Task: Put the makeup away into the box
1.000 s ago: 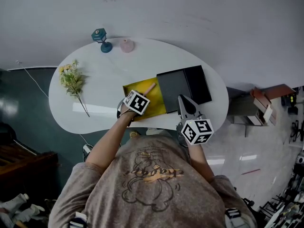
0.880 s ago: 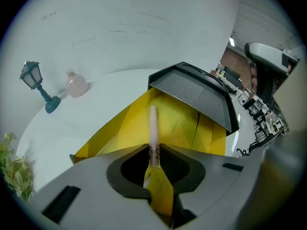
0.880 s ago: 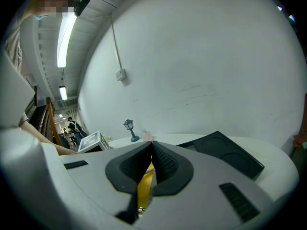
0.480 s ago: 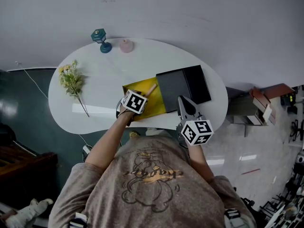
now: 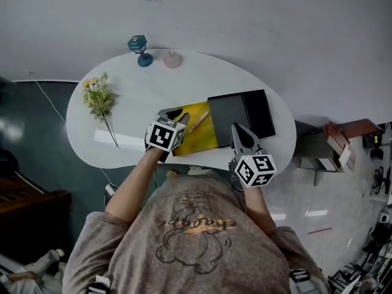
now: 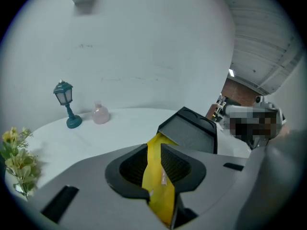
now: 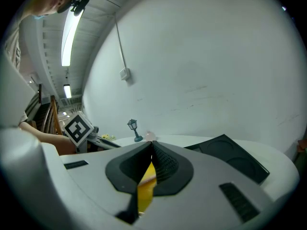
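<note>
The right gripper (image 5: 235,129) sits at the white table's (image 5: 135,127) near edge, its jaws closed on nothing. Further in, the left gripper (image 5: 176,115), jaws slightly apart and empty, hovers over the left end of the yellow box (image 5: 202,141). A tan makeup stick (image 5: 197,122) lies inside the box. A black case (image 5: 242,112) is just to the right of it.

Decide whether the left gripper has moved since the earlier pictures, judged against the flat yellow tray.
Yes. In the head view the left gripper has shifted left, from over the flat yellow tray to its left edge.
</note>
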Demonstrator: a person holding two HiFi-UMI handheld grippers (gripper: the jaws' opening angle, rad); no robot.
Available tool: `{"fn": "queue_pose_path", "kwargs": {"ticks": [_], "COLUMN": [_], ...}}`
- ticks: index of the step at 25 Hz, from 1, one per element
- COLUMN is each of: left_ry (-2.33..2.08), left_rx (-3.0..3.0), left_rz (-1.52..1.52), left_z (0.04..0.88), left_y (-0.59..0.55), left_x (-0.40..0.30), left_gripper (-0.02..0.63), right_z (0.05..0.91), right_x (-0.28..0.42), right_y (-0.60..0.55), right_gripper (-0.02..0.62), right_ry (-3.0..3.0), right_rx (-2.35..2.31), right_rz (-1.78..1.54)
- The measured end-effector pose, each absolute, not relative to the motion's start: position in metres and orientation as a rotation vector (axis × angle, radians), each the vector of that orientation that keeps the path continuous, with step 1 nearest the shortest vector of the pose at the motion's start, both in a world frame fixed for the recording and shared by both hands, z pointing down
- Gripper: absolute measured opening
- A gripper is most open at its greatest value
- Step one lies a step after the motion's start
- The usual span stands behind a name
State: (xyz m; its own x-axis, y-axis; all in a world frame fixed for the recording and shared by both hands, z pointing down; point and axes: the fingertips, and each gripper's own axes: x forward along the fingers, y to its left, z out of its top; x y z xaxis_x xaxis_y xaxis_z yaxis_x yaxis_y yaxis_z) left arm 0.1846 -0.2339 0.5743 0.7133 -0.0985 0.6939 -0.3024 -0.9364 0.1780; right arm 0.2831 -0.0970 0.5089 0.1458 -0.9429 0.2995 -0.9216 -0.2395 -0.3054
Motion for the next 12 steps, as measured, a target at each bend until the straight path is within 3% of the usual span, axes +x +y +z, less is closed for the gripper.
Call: {"fn": "queue_pose_path", "kwargs": {"ticks": [12], "left_ry": [-0.478], "left_rx": [2.787], "left_rz": [0.468], "left_z": [0.477], "left_y": [-0.247], "left_x": [0.14], "left_gripper": [0.097], "right_z": [0.492], "right_x": [0.266], "right_y": [-0.122], "right_gripper": [0.003], "right_ry": [2.041], "right_rx": [-2.307], "right_rz": [-0.608]}}
